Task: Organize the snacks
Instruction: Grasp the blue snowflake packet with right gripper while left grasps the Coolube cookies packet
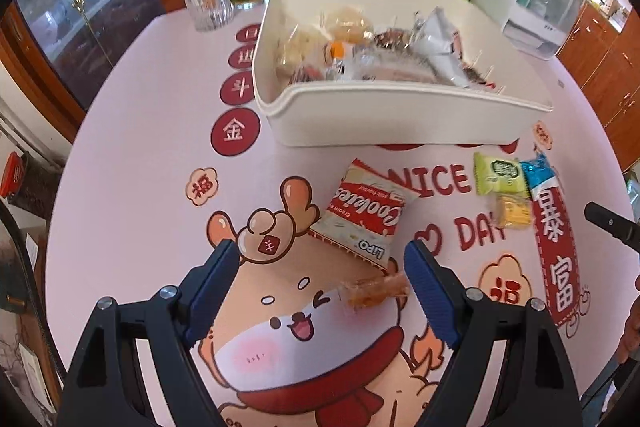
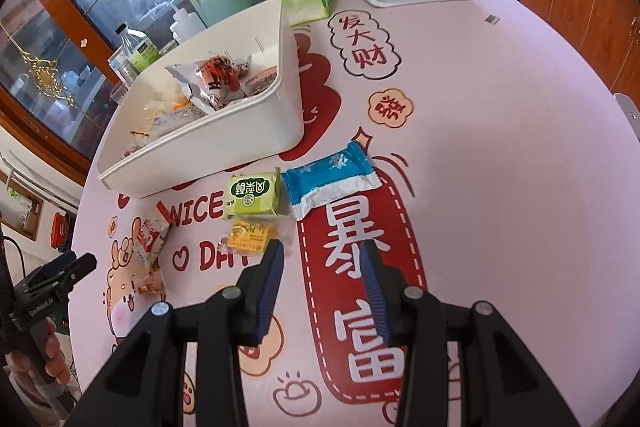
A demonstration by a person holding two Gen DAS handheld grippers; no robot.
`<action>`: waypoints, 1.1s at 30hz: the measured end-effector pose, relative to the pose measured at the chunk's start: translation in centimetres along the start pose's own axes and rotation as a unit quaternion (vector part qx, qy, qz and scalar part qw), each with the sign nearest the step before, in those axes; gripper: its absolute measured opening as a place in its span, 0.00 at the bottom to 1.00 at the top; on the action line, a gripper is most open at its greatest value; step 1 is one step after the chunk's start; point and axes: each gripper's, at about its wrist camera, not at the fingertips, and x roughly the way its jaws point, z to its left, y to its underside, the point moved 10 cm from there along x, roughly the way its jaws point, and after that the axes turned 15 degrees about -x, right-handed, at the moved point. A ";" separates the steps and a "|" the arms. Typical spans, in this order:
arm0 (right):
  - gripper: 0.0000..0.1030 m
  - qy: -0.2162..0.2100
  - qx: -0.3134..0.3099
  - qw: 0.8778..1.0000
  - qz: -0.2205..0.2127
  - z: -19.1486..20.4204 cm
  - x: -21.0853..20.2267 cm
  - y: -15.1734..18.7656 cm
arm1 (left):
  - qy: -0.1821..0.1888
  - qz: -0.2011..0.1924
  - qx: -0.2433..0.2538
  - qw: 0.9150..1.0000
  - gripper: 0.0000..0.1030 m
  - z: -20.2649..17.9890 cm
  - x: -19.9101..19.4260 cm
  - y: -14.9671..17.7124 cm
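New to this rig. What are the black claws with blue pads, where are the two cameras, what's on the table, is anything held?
No robot arm here: a person holds a two-finger gripper in each hand, and a fisheye camera on each one looks forward along its fingers.

The left wrist view shows the left gripper, jaws wide, nothing between the pads. Just ahead lie a red-and-white cookies packet and a small clear-wrapped orange snack.

The right wrist view shows the right gripper, jaws narrower but also empty. Ahead of it lie a small yellow snack, a green packet and a blue packet.

All rest on a pink cartoon-print tablecloth. Behind them stands a white bin already holding several snacks. Nothing is held.
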 end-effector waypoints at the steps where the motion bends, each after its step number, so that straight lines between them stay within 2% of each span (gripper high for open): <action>1: 0.39 0.000 0.002 1.000 0.002 0.0 0.4 -0.1 | -0.001 0.007 -0.004 1.000 0.81 0.1 0.8 0.0; 3: 0.39 -0.006 0.013 1.000 0.004 -0.1 1.3 -0.5 | -0.002 0.014 -0.011 1.000 0.81 0.3 1.9 -0.2; 6: 0.49 -0.015 0.046 0.999 0.014 -0.7 3.0 -1.1 | -0.002 0.023 -0.026 0.999 0.81 0.5 3.6 -0.6; 14: 0.50 -0.026 0.164 0.985 0.045 -2.8 7.5 -3.0 | 0.003 0.051 -0.030 0.998 0.81 -0.6 7.3 -1.6; 20: 0.50 -0.005 0.199 0.978 0.059 -3.1 9.4 -4.7 | 0.013 0.049 -0.003 0.999 0.81 -2.8 8.6 -1.8; 24: 0.51 0.037 0.183 0.980 0.070 -3.0 10.3 -5.5 | 0.012 0.047 0.004 0.999 0.85 -3.6 9.2 -2.0; 30: 0.50 0.098 0.104 0.987 0.077 -2.2 10.7 -5.7 | 0.020 0.060 0.004 0.998 0.85 -3.9 9.6 -2.0; 33: 0.39 0.128 0.062 0.987 0.080 -2.0 10.5 -5.2 | 0.023 0.061 -0.001 0.998 0.85 -3.7 9.5 -2.0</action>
